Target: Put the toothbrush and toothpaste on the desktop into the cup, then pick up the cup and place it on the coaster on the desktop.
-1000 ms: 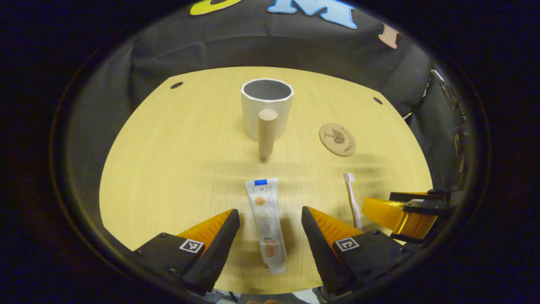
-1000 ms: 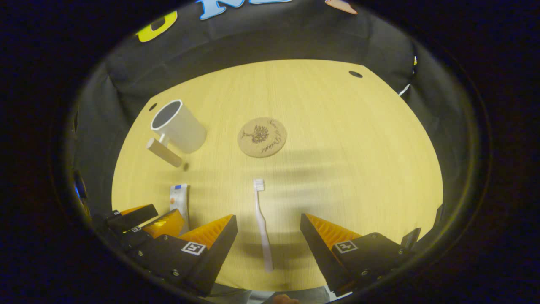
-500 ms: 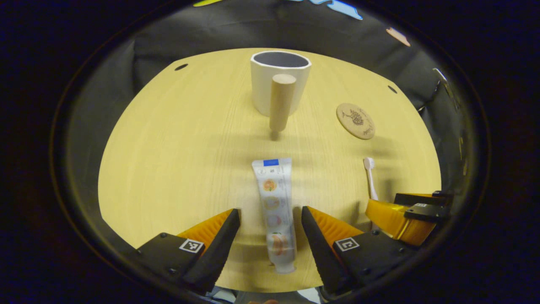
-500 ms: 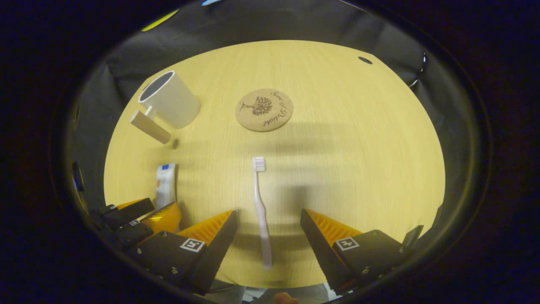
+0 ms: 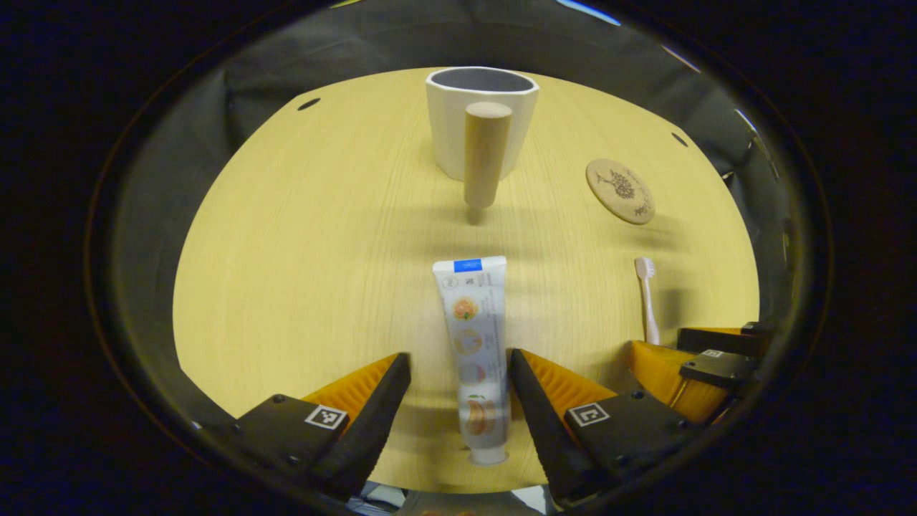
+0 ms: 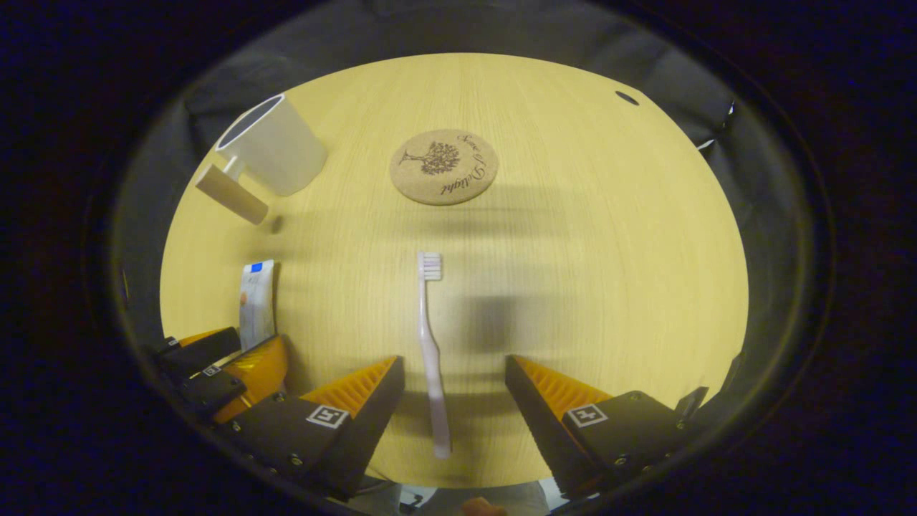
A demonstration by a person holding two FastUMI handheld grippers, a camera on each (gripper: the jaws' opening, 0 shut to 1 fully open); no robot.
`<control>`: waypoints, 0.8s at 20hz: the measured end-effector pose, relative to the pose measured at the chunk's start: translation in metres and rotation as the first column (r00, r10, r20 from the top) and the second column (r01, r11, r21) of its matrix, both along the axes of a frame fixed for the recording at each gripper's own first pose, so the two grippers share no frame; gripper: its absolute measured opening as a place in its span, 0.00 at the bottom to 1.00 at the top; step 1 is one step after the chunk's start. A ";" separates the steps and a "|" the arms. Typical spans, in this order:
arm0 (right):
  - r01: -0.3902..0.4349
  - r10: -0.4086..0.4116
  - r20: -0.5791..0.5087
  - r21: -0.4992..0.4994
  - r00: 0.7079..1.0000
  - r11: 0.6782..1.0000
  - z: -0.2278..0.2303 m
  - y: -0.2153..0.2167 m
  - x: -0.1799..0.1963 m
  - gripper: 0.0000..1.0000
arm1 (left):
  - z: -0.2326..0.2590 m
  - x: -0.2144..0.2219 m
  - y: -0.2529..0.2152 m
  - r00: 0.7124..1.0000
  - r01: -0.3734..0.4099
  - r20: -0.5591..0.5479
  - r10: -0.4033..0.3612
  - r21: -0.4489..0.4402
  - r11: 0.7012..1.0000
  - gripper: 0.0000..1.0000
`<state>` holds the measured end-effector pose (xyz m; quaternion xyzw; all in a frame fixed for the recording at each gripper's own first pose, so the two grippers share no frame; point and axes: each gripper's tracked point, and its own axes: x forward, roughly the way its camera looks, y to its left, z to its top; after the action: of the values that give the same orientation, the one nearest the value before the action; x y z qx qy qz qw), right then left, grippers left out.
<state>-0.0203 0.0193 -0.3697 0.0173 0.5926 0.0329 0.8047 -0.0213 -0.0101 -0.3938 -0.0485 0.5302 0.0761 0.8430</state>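
A white toothpaste tube (image 5: 475, 351) lies flat on the wooden desktop (image 5: 301, 258), running lengthwise between the fingers of my open left gripper (image 5: 458, 380). The white cup (image 5: 481, 118) with a wooden peg handle (image 5: 486, 163) stands upright at the far side. The pale toothbrush (image 6: 430, 344) lies bristles away, its handle between the fingers of my open right gripper (image 6: 454, 383). A round cork coaster (image 6: 444, 166) lies beyond the brush; in the left gripper view the coaster (image 5: 620, 190) sits right of the cup. The cup (image 6: 271, 145) and the toothpaste (image 6: 256, 302) show left in the right gripper view.
The other gripper (image 5: 706, 362) sits at the right edge of the left gripper view, beside the toothbrush (image 5: 647, 297). The left one (image 6: 215, 369) appears at lower left in the right gripper view. Small dark holes (image 5: 309, 104) mark the desktop's far corners. Black cloth walls surround the desk.
Both grippers have moved forward and lower over the desk. The toothpaste and the toothbrush now lie further in between their fingers. Nothing has been grasped.
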 end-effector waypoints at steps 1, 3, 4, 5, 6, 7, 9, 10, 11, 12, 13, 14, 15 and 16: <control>0.002 -0.002 -0.011 -0.001 1.000 1.000 0.000 0.001 0.000 0.95 | 0.000 0.000 0.001 1.000 0.003 -0.007 -0.003 0.001 1.000 0.95; -0.005 0.005 -0.044 -0.005 0.999 1.000 0.000 0.002 0.001 0.95 | 0.000 0.000 0.000 0.999 0.009 -0.032 -0.009 0.001 1.000 0.96; -0.008 0.007 -0.063 -0.007 0.998 1.000 0.000 0.001 0.002 0.95 | 0.000 0.002 0.000 0.999 0.008 -0.047 -0.008 -0.002 1.000 0.97; -0.006 0.005 -0.084 -0.006 0.996 1.000 -0.001 0.001 0.002 0.95 | -0.001 0.002 0.000 0.998 0.007 -0.067 -0.008 -0.006 1.000 0.96; -0.001 0.000 -0.104 -0.006 0.995 1.000 -0.001 0.001 0.003 0.95 | -0.001 0.003 0.000 0.996 0.007 -0.084 -0.008 -0.010 1.000 0.96; -0.001 0.000 -0.121 -0.007 0.993 1.000 -0.001 0.001 0.003 0.95 | -0.002 0.003 0.000 0.995 0.006 -0.102 -0.007 -0.013 1.000 0.97; -0.006 0.005 -0.142 -0.011 0.990 1.000 -0.001 0.002 0.003 0.95 | -0.001 0.003 0.000 0.992 0.009 -0.127 -0.011 -0.016 1.000 0.97; -0.007 0.005 -0.149 -0.011 0.989 1.000 -0.001 0.002 0.004 0.94 | -0.002 0.004 0.000 0.991 0.011 -0.133 -0.013 -0.017 1.000 0.96; -0.011 0.009 -0.154 -0.011 0.988 1.000 -0.001 0.002 0.004 0.94 | -0.001 0.004 -0.001 0.990 0.017 -0.138 -0.019 -0.017 1.000 0.95; -0.010 0.008 -0.156 -0.013 0.988 1.000 0.001 0.002 0.003 0.94 | 0.000 0.006 -0.004 0.990 0.029 -0.139 -0.031 -0.018 0.999 0.94; -0.015 0.012 -0.161 -0.015 0.987 1.000 0.000 0.003 0.003 0.91 | -0.001 0.006 -0.007 0.989 0.046 -0.142 -0.049 -0.019 0.999 0.90; -0.028 0.025 -0.177 -0.018 0.984 0.999 0.000 0.002 0.001 0.87 | 0.000 0.008 -0.011 0.988 0.062 -0.142 -0.064 -0.018 0.998 0.79; -0.032 0.027 -0.180 -0.022 0.983 0.999 0.001 0.001 0.002 0.87 | 0.000 0.010 -0.015 0.988 0.071 -0.140 -0.072 -0.016 0.997 0.73; -0.033 0.028 -0.188 -0.021 0.982 0.999 0.000 0.000 0.001 0.70 | 0.000 0.010 -0.016 0.986 0.071 -0.151 -0.072 -0.011 0.997 0.62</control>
<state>-0.0193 0.0190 -0.3693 0.0014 0.6662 0.0362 0.7449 -0.0113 -0.0265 -0.3942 -0.0260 0.5943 0.0478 0.8024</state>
